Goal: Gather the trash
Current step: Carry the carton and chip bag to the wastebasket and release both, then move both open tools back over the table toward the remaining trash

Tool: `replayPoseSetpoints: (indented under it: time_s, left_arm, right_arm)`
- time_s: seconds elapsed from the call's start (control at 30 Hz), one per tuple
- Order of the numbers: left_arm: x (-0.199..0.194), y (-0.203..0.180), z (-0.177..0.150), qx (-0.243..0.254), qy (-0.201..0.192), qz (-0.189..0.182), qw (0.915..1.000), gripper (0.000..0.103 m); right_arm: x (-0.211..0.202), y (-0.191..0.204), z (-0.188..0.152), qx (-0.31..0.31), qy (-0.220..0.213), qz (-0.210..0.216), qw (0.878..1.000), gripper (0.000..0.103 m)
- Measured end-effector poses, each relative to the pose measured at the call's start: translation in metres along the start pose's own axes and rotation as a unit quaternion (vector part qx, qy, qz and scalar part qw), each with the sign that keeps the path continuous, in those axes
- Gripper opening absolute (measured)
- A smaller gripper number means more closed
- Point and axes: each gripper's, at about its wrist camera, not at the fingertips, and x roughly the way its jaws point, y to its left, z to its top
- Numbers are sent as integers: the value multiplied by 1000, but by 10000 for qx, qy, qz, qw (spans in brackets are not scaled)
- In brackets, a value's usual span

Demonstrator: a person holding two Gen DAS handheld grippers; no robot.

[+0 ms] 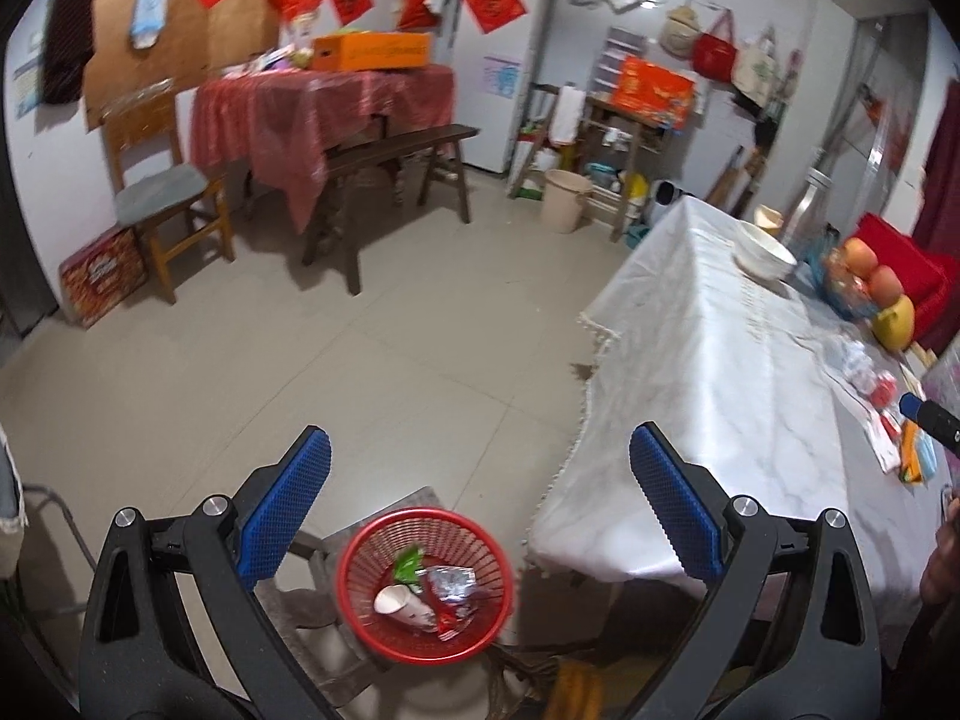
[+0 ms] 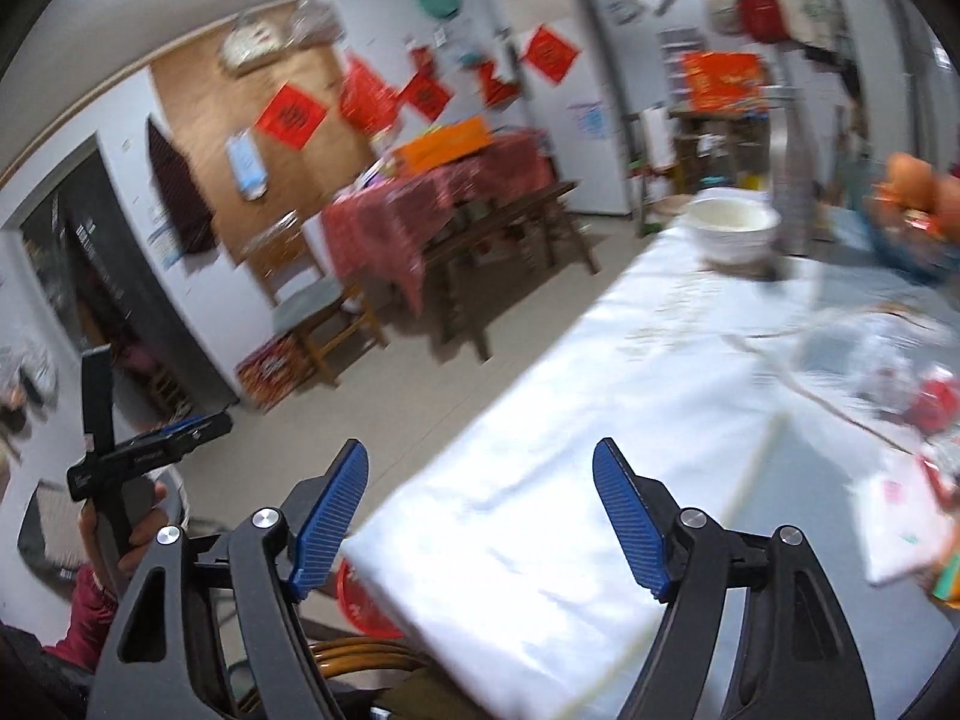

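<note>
Below your left gripper (image 1: 480,504), which is wide apart and holds nothing, the red basket (image 1: 360,606) contains a paper cup (image 1: 399,603) and wrappers. Your right gripper (image 2: 480,516) is also spread, above the white table (image 2: 540,480), with more wrappers (image 2: 900,516) to its right.

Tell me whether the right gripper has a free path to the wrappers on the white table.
Probably yes: the right gripper is open above bare tablecloth, and nothing stands before the wrappers.

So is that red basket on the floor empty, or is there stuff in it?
Not empty. The red basket holds a paper cup lying on its side, a crumpled silver wrapper and a green scrap.
</note>
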Motion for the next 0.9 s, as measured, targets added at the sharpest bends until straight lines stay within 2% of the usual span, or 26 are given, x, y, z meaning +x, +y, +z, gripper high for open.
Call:
replayPoseSetpoints:
  time_s: [0.23, 0.53, 0.73, 0.9]
  left_arm:
    - [0, -64, 4, 353, -49, -434, 9984, 96]
    - [4, -147, -2, 817, 66, -874, 9928, 96]
    - [11, -213, -8, 1230, 183, -1271, 9841, 96]
    - [28, -277, -15, 1585, 378, -1695, 9720, 96]
  right_arm:
    - [-53, -68, -16, 464, -473, -476, 9967, 79]
    - [-108, -126, -35, 840, -1005, -854, 9877, 80]
    - [-143, -157, -48, 1149, -1368, -1048, 9783, 81]
    - [-169, -179, -58, 1324, -1633, -1321, 9687, 84]
